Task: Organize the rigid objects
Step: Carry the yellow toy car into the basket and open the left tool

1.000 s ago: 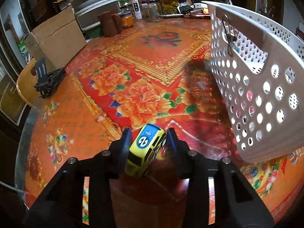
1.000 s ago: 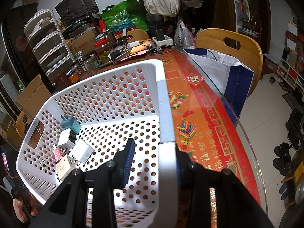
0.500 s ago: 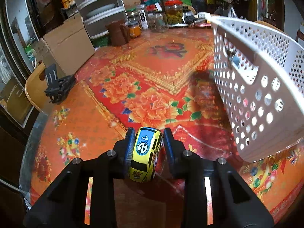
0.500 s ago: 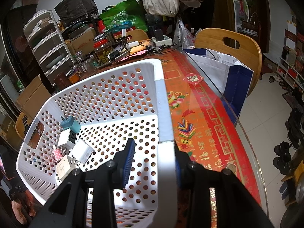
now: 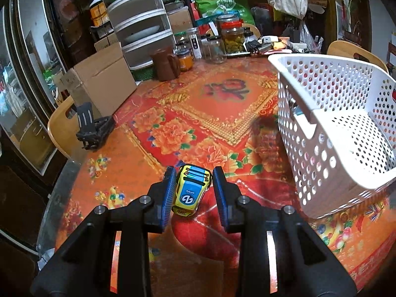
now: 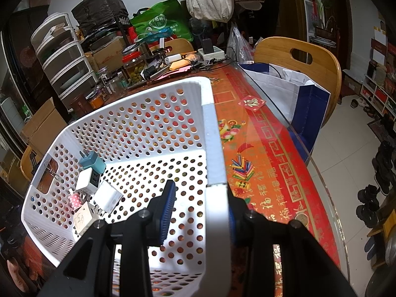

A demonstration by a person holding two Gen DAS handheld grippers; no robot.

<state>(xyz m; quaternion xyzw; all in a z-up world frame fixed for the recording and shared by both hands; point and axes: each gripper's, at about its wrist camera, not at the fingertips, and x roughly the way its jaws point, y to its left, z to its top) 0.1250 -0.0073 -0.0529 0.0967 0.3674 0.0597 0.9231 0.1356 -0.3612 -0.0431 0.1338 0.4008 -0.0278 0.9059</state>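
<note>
While the left tool (image 5: 193,193) grips the toy car (image 5: 191,193), the basket (image 5: 346,133) lies at right of frame, its rim clamped by the right tool (image 6: 201,206).

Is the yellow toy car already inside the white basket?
No, the yellow toy car sits between the jaws of the left gripper, above the tablecloth and well outside the white basket.

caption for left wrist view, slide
Left gripper grips yellow toy car above floral table, white basket beside.
</note>
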